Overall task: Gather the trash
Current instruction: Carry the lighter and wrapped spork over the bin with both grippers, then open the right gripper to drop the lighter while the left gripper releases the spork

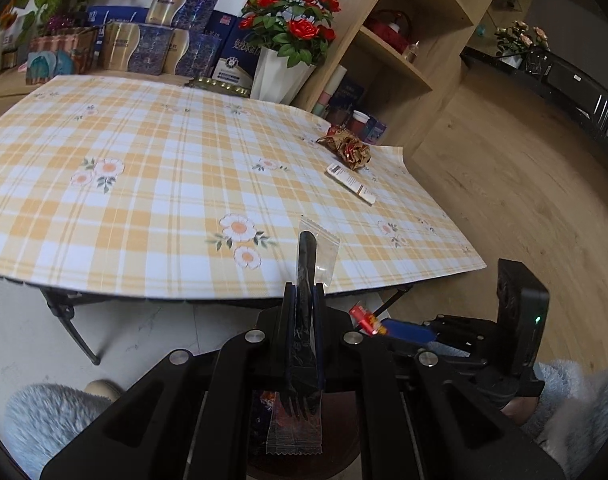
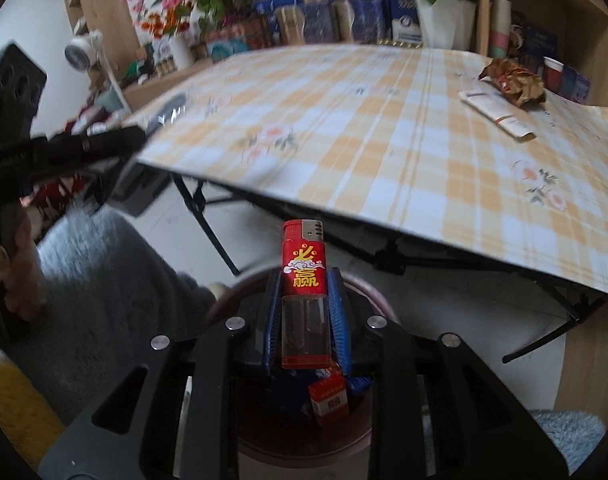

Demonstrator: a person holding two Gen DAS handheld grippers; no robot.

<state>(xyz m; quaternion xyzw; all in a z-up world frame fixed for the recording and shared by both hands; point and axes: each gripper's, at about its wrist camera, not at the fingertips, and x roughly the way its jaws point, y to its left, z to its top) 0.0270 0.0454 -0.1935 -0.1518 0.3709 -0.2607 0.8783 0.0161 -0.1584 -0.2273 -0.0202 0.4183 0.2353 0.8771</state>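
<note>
Trash, left wrist view: left gripper (image 1: 304,292) has its fingers pinched on a black plastic fork in a clear wrapper (image 1: 306,280), held just off the near edge of the bench (image 1: 144,184). Below it there's a dark bin (image 1: 344,432), mostly hidden by the gripper, with wrappers already in it.
Still on the bench: crumpled brown-gold wrapper (image 1: 348,148) and a small white tube (image 1: 351,183) touching it, both at the far right corner, well apart from both grippers.
Right hand seen from here: right gripper (image 1: 374,326) sits just right of the left one, red thing in its fingers.
Trash, right wrist view: fingers clamped on a red lighter (image 2: 304,292), standing upright between the blue pads, right over the bin's rim (image 2: 368,292). A red cigarette pack (image 2: 329,402) is already down in there.
Left hand seen from here: blurry, far left, so can't tell its grip from this view.
Risk, fork: wrapper is slippery and long, it could catch on the rim and flop onto the floor if let go off-centre.
Risk, lighter: both grippers crowd the same bin, so a bump could knock either item loose early.
Risk, leftovers: the tube is near the bench edge, a sloppy grab could push it off.
</note>
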